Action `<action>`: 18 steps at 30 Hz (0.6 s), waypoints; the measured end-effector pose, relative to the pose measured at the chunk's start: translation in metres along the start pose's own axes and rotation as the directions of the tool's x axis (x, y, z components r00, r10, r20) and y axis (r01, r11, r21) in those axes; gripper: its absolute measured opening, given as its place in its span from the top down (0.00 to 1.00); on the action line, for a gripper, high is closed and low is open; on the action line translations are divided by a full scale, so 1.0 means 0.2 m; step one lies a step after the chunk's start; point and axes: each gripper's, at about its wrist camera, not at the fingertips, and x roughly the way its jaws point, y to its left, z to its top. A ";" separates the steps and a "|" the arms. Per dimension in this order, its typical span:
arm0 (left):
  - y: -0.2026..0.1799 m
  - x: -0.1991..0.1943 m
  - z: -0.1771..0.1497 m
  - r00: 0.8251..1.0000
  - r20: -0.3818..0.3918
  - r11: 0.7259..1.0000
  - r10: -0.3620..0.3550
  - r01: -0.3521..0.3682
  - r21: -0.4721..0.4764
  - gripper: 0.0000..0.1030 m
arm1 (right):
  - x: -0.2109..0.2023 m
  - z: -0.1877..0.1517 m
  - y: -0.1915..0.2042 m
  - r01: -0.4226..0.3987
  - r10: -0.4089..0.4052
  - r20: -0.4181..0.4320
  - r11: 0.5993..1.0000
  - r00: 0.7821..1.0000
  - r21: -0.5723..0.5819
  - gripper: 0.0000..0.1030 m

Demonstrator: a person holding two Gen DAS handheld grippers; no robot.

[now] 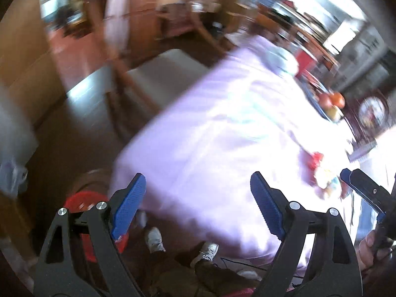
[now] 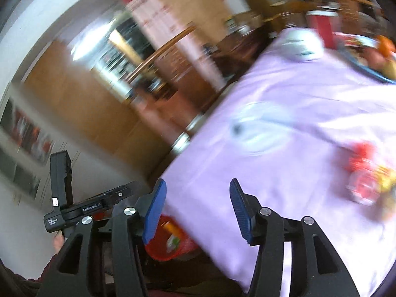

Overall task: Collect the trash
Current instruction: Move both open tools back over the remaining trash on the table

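Both views are motion-blurred. A red and yellow pile of wrappers [image 2: 368, 173] lies on the lilac tablecloth [image 2: 284, 148] to the right; it also shows in the left wrist view [image 1: 321, 170]. A red bin [image 2: 173, 240] holding some trash stands on the floor below the table's near corner; it also shows in the left wrist view [image 1: 86, 205]. My left gripper [image 1: 198, 203] is open and empty above the table edge. My right gripper [image 2: 198, 210] is open and empty over the table's corner, left of the wrappers.
A fruit plate [image 2: 376, 59] and a white bowl-like object [image 2: 302, 44] sit at the table's far side. A wooden chair with a grey seat [image 1: 160, 74] stands beyond the table. The person's white shoes [image 1: 180, 242] are on the floor below.
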 end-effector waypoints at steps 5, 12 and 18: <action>-0.45 0.17 0.03 0.994 -0.064 0.975 -0.089 0.100 0.201 0.18 | -0.32 -0.10 -0.33 0.118 -0.140 0.124 0.979 0.982 0.169 0.42; -1.01 0.38 -0.01 0.967 -0.188 0.875 -0.171 0.237 0.423 0.18 | -0.71 -0.37 -0.73 0.226 -0.343 0.220 0.875 0.913 0.428 0.40; -1.35 0.57 -0.06 0.950 -0.258 0.800 -0.173 0.289 0.525 0.18 | -0.89 -0.62 -0.92 0.257 -0.458 0.230 0.773 0.859 0.580 0.38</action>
